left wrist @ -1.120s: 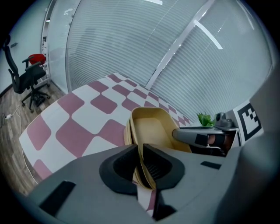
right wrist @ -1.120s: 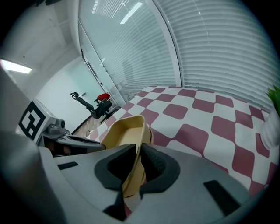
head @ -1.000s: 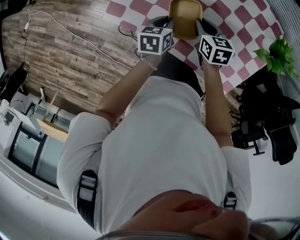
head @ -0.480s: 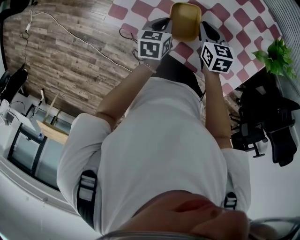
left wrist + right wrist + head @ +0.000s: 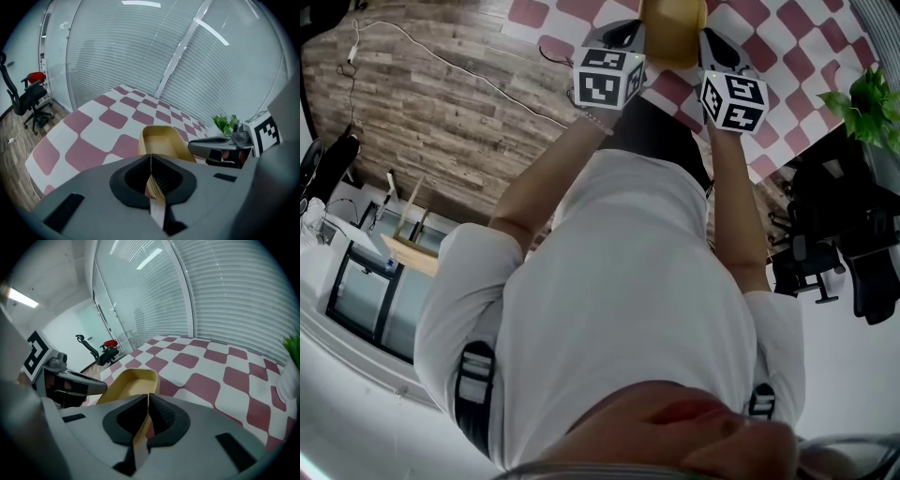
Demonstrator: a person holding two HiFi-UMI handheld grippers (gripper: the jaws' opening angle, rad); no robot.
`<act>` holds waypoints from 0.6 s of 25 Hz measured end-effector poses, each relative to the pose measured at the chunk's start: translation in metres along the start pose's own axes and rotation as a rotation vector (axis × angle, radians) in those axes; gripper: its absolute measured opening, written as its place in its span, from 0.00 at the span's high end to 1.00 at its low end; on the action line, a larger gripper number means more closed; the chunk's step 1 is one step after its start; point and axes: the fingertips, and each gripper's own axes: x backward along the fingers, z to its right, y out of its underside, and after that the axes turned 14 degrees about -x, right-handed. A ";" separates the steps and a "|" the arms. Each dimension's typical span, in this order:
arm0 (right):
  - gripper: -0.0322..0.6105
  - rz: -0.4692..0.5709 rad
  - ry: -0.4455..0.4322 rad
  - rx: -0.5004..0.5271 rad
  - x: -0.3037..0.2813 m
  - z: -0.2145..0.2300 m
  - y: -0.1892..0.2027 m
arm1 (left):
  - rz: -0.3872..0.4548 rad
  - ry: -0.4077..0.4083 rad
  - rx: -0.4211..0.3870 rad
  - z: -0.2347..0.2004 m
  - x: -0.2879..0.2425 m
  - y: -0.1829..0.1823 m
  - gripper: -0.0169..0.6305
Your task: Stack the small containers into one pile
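Pinching the yellow container [image 5: 673, 36] from both sides: my left gripper [image 5: 151, 180] clamps 1 rim, my right gripper [image 5: 146, 418] the opposite rim, top centre of the head view, over the checkered table [image 5: 787, 66].

— Office, you reckon?

— Office, no question: glass partition walls [image 5: 140, 51] hung with slatted blinds, a black swivel chair [image 5: 26, 101] out on the wood-plank floor [image 5: 441, 103], a strip light [image 5: 18, 297] up on the ceiling.

— And a potted plant [image 5: 872, 98] by that red-and-white checked desk [image 5: 93, 136].

— Yes, a glazed meeting room, by the look of it.
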 end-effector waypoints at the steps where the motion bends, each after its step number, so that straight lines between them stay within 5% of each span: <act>1: 0.89 0.007 0.002 -0.001 0.003 -0.001 -0.002 | 0.002 -0.003 -0.004 0.001 0.002 -0.002 0.92; 15: 0.89 0.315 -0.007 0.115 0.151 -0.045 -0.093 | 0.340 0.077 -0.338 0.087 0.117 -0.118 0.92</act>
